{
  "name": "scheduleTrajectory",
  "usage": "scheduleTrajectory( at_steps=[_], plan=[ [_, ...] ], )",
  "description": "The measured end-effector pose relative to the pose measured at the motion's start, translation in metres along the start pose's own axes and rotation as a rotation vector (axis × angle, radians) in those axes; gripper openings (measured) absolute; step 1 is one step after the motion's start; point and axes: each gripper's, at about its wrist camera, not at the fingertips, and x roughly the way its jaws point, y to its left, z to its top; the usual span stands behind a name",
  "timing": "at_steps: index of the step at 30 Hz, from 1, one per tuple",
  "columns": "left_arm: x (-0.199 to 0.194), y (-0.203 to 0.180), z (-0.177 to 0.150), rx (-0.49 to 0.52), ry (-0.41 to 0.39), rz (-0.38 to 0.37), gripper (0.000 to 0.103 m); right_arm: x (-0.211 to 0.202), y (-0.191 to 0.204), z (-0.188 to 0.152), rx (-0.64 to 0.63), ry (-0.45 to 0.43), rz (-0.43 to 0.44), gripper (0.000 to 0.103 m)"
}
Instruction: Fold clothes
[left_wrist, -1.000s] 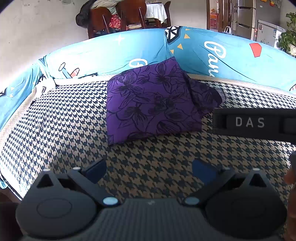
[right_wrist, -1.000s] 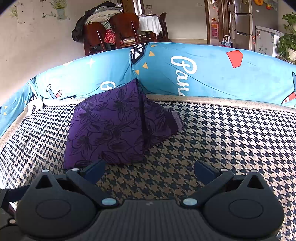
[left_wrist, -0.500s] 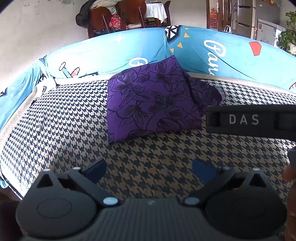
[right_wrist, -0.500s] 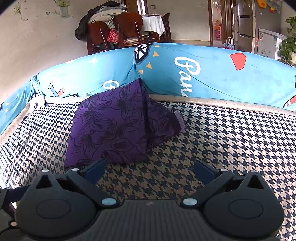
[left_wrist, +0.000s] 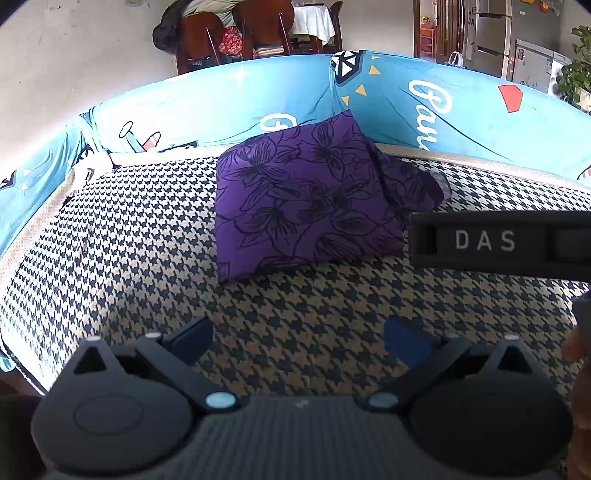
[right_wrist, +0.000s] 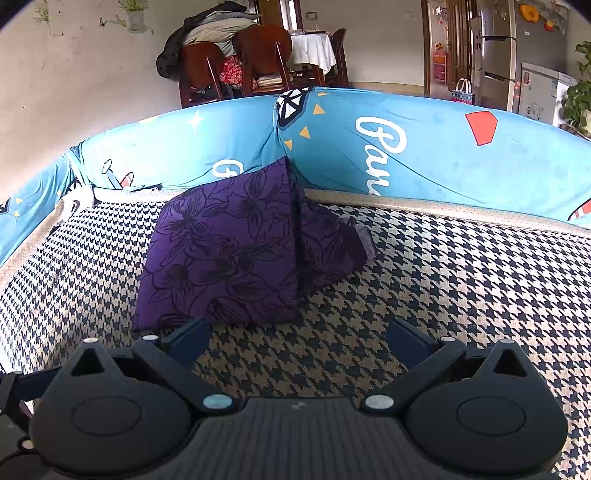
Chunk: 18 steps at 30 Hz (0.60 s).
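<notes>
- Purple floral garment (right_wrist: 221, 258) lay folded on the houndstooth sofa seat (right_wrist: 461, 288), its far corner leaning on the blue printed backrest cover (right_wrist: 424, 158).
- It sat ahead and left of the right gripper (right_wrist: 295, 338), which looked nearer, and ahead of the left gripper (left_wrist: 297, 338).
- Both grippers' fingers stood wide, holding nothing.
- An unfolded flap stuck out rightward; the right gripper's black bar crossed the left wrist view.

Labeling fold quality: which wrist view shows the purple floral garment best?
Right wrist: the purple floral garment shows whole, side flap included. In the left wrist view it is larger and flatter, but the right hand-held gripper's DAS-marked body crosses its right edge.
</notes>
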Motion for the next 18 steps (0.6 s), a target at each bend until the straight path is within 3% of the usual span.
scheduleTrajectory(
  at_steps=[18],
  plan=[
    [-0.0011, 0.0014, -0.0004, -0.002, 0.001, 0.001, 0.103, 0.0027, -0.0045, -0.0001, 0.022, 0.012, -0.032, 0.103]
  ],
)
